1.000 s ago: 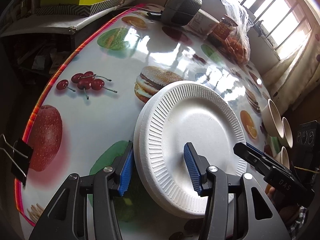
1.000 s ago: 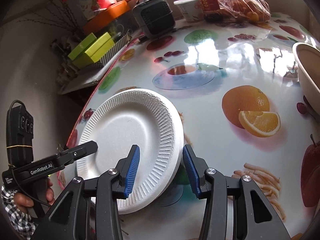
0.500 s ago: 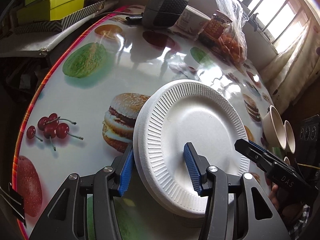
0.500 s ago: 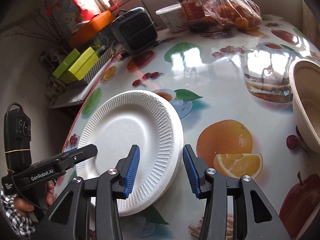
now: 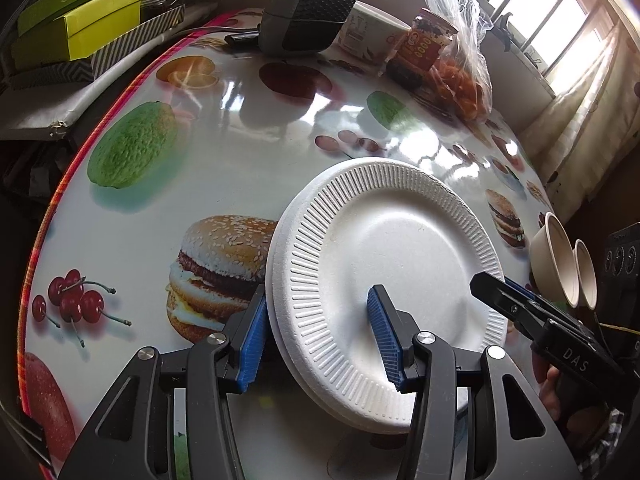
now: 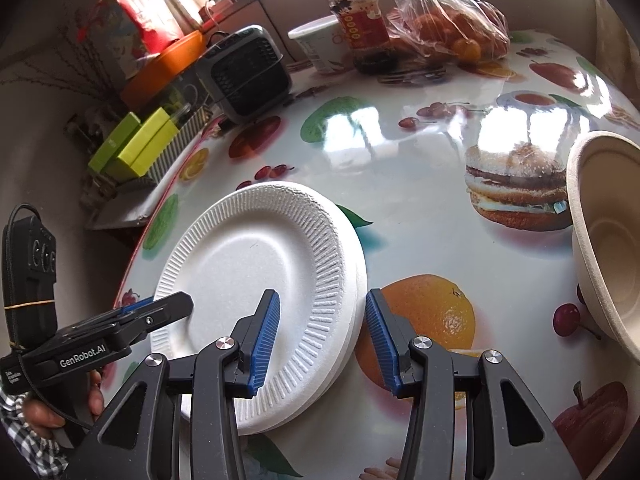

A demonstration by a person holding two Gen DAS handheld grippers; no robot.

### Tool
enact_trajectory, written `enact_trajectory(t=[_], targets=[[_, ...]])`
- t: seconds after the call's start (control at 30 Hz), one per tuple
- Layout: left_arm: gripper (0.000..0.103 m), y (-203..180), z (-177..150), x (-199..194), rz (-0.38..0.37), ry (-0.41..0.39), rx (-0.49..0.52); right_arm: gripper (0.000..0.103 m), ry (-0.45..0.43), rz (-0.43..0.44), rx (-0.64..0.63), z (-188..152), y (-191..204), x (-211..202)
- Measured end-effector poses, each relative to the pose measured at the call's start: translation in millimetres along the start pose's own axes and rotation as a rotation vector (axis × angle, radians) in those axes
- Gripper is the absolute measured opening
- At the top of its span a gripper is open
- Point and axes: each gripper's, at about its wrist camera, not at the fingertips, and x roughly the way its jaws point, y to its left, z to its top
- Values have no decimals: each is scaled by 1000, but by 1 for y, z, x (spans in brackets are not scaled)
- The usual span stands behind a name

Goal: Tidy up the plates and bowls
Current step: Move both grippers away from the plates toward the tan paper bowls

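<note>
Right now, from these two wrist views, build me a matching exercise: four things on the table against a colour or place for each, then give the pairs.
Things:
1. foam plates
2. paper bowl
3. jar
4. small fan

Descriptions:
A. dark grey, at the table's far edge
B. white, straddled by both hand-held grippers
C. beige, tilted at the right edge of the right wrist view
D. red label, beside the plastic bag

Pairs: 1-B, 2-C, 3-D, 4-A

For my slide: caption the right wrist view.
Both tongs straddle opposite rims of stacked foam plates on the fruit-print table.
</note>
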Motion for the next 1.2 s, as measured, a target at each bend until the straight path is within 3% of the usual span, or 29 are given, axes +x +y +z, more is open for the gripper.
enact_trajectory(t=[0.27,0.37,0.63,0.87,1.2], targets=[[50,0,0,-2,15,-9,-7,45,-9,5,7,-1,-1,-2],[50,1,0,-8,31,-23,-13,53,-23,0,13,0,-1,-5],[50,-11,-8,-48,63,-93,-3,55,-91,-2,33,-6,-3,-39],[50,-71,-17,-80,15,-139,104,55,-190,-32,-28,-20,-3,-112],[50,-174,-11,-92,-129,-164,257,55,-324,-286,-115,-11,-49,-232]])
